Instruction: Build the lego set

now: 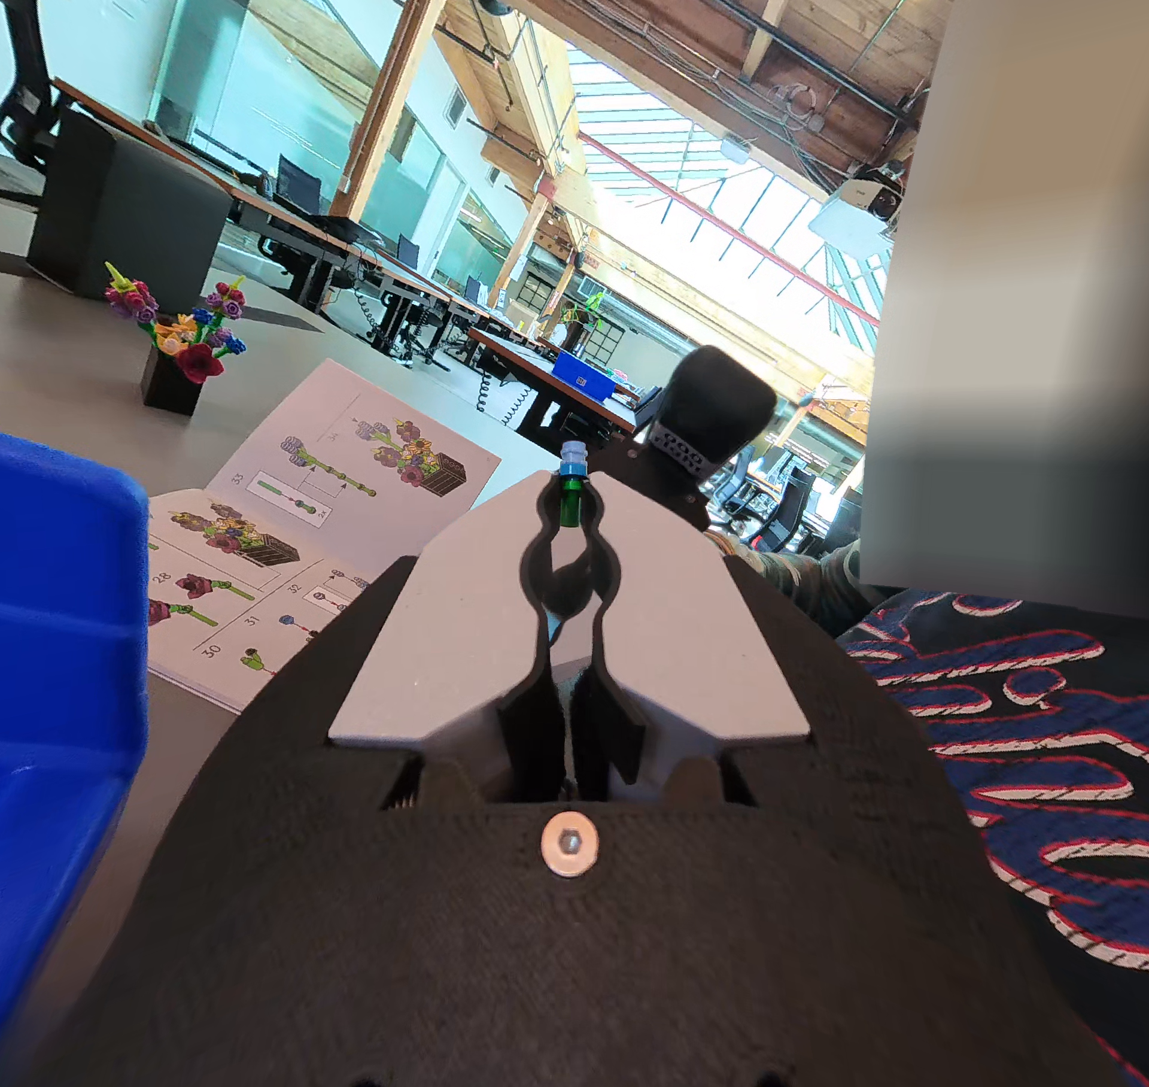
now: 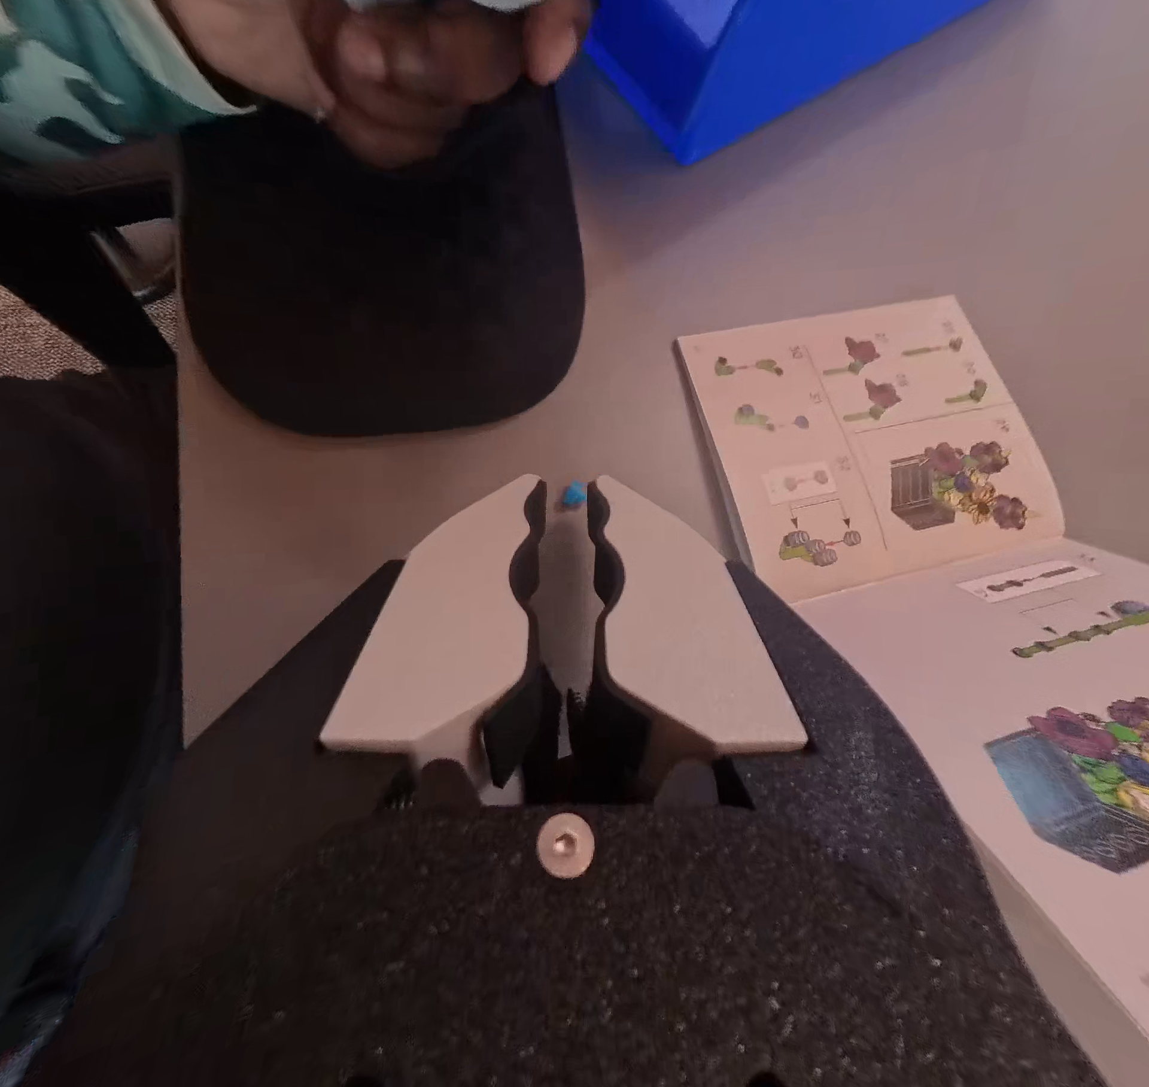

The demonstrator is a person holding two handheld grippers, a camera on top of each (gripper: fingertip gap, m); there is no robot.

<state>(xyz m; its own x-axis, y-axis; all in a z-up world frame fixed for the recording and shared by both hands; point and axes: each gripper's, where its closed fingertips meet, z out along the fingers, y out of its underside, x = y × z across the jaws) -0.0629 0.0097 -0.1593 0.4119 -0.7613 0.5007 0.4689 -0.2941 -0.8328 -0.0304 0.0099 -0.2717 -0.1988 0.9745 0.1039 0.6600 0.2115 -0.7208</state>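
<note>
A grey table (image 2: 777,217) in an open office is seen, bearing a booklet (image 1: 323,497), a blue bin (image 2: 777,43) and a finished bouquet (image 1: 180,336). A green stem (image 1: 569,507) with a blue cap is pinched at the tips of the left gripper (image 1: 570,485). A small blue piece (image 2: 572,493) is seen between the slightly parted tips of the right gripper (image 2: 567,488); whether it is gripped cannot be told.

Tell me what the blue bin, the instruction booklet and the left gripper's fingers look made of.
Blue bin: likely moulded plastic, smooth with a soft sheen. Instruction booklet: printed paper, thin pages bending at the fold. Left gripper fingers: probably 3D-printed plastic, matte grey, with fine layered texture on the black body.
</note>
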